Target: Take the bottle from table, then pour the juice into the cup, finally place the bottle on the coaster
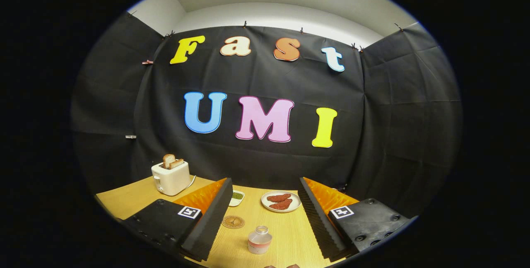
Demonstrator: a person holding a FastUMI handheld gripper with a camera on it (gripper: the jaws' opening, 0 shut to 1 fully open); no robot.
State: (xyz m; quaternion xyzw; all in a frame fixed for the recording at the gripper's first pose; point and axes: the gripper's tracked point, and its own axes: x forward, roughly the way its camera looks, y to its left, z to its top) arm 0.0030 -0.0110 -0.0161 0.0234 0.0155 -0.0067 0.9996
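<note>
A small clear bottle (259, 240) with an open mouth and pale pink juice in its lower part stands upright on the wooden table (285, 230). It sits in the wide gap between my two fingers, and neither finger touches it. My gripper (264, 185) is open and holds nothing. A round brown coaster (233, 221) lies flat just left of the bottle and a little beyond it, close to the left finger (211, 218). A small brownish shape (282, 266) peeks in nearest to me; I cannot tell what it is.
A white plate (281, 201) with two red-brown pieces sits beyond the bottle by the right finger. A small white dish (237, 197) with something green lies behind the left finger. A cream toaster (171, 177) with toast stands at the far left.
</note>
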